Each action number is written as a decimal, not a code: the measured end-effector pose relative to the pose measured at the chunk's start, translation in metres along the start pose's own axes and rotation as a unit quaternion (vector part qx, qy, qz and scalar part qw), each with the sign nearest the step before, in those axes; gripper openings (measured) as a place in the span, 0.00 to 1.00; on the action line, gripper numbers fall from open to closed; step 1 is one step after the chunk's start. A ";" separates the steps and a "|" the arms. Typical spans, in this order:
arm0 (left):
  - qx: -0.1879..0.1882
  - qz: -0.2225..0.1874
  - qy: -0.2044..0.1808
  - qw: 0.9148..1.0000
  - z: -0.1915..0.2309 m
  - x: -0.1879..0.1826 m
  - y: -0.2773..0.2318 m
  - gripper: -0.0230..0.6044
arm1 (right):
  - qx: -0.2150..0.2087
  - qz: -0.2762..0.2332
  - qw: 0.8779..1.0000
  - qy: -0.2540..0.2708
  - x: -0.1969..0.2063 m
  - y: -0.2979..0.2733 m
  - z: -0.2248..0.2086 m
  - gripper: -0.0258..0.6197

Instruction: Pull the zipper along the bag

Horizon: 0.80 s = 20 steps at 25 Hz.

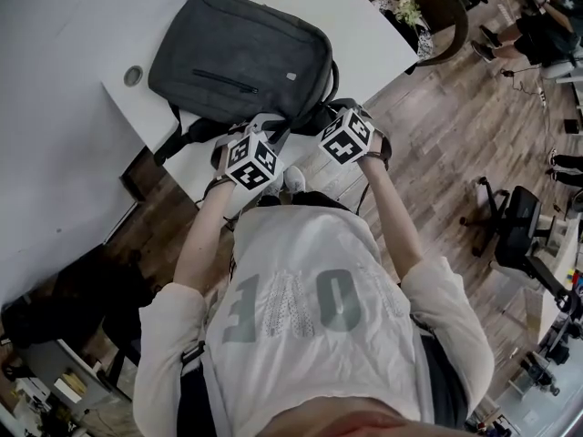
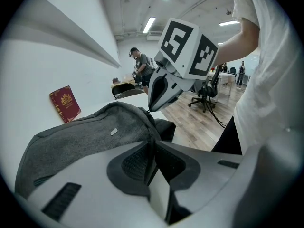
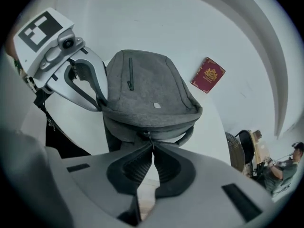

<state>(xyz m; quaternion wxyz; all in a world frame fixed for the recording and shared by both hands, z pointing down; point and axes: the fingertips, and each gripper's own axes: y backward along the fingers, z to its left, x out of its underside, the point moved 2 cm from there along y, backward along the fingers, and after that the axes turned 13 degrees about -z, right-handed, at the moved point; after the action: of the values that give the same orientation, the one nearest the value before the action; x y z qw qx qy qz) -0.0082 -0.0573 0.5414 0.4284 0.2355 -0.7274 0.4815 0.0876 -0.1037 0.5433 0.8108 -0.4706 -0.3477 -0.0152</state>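
A dark grey backpack (image 1: 241,57) lies flat on the white table (image 1: 64,35), its top end toward me. My left gripper (image 1: 262,127) is at the bag's near left corner. In the left gripper view its jaws (image 2: 153,144) are shut on the bag's fabric edge (image 2: 142,122). My right gripper (image 1: 335,112) is at the near end, right of the left one. In the right gripper view it (image 3: 151,145) is shut on the zipper pull, just below the slider (image 3: 145,133). That view also shows the left gripper (image 3: 100,101) pinching the backpack's (image 3: 147,89) side.
A red booklet (image 3: 207,75) lies on the table beyond the bag, also seen as the red booklet (image 2: 65,103). A round cable hole (image 1: 134,76) sits left of the bag. The table's edge runs just under the grippers, with wooden floor (image 1: 437,126) and an office chair (image 1: 515,226) to the right.
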 end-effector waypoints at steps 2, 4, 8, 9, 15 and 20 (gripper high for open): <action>0.000 0.001 0.004 1.000 0.000 -0.001 -0.001 0.13 | 0.002 0.006 1.000 0.010 0.002 -0.003 -0.010 0.09; 0.002 0.004 0.002 1.000 0.000 -0.001 -0.001 0.12 | 0.004 0.012 1.000 0.022 0.003 -0.007 -0.022 0.09; -0.003 0.017 -0.013 1.000 -0.002 -0.001 0.000 0.11 | 0.012 0.022 0.999 0.047 0.004 -0.018 -0.046 0.09; -0.005 0.017 -0.009 1.000 -0.002 -0.001 0.000 0.11 | 0.014 0.024 0.998 0.049 0.003 -0.021 -0.053 0.09; -0.008 0.020 0.004 1.000 -0.002 -0.001 0.000 0.11 | 0.025 0.033 0.997 0.063 0.001 -0.042 -0.099 0.09; -0.018 0.026 0.020 0.999 -0.003 -0.002 0.001 0.11 | 0.014 0.032 0.995 0.090 -0.010 -0.063 -0.129 0.09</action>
<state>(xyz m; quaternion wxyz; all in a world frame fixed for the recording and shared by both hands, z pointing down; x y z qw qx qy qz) -0.0067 -0.0546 0.5403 0.4341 0.1992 -0.7332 0.4840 0.1286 -0.2414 0.5445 0.8455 -0.4666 -0.2581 -0.0272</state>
